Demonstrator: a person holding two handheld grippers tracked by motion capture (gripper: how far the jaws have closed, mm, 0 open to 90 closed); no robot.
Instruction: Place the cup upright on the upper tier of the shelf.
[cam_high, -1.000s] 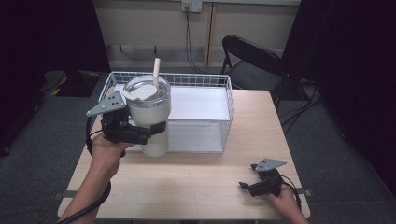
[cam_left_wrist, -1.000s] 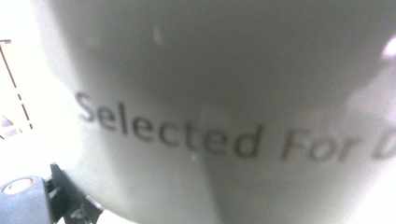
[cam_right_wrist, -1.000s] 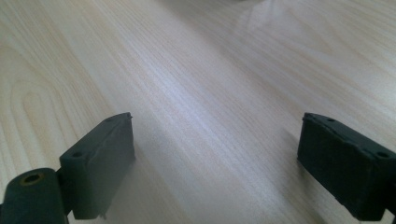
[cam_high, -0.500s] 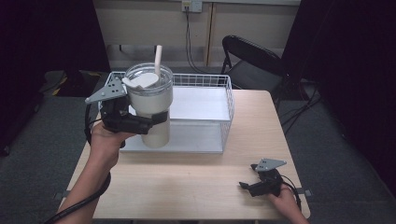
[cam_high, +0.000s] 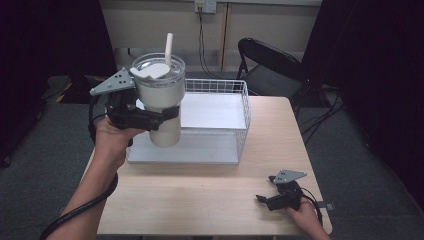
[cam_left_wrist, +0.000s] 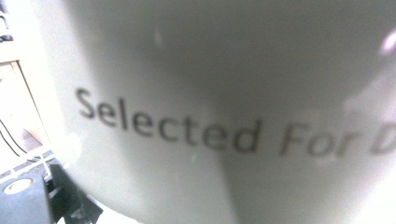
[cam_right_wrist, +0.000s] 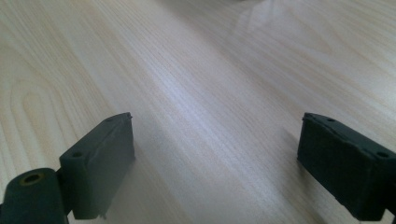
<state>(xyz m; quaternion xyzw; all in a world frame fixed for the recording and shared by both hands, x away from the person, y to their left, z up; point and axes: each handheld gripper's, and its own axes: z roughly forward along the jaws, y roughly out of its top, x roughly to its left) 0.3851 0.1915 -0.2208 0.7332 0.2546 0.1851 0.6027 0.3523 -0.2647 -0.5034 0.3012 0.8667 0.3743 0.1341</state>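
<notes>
We see the left gripper clamped around a white tumbler, lifted upright at upper left of the frame, above the wire basket. The right gripper rests at lower right on the table, jaws apart.

My left gripper is black with a grey plate on top, and it clasps a cream-white tumbler with a clear lid, a pale straw and dark grey lettering reading "Selected For" across its wall. At two o'clock from the tumbler sits the white wire basket with its pale grey floor, on a light wood table with fine streaked grain. At five o'clock on that table rests my black right gripper, again topped with grey.
</notes>
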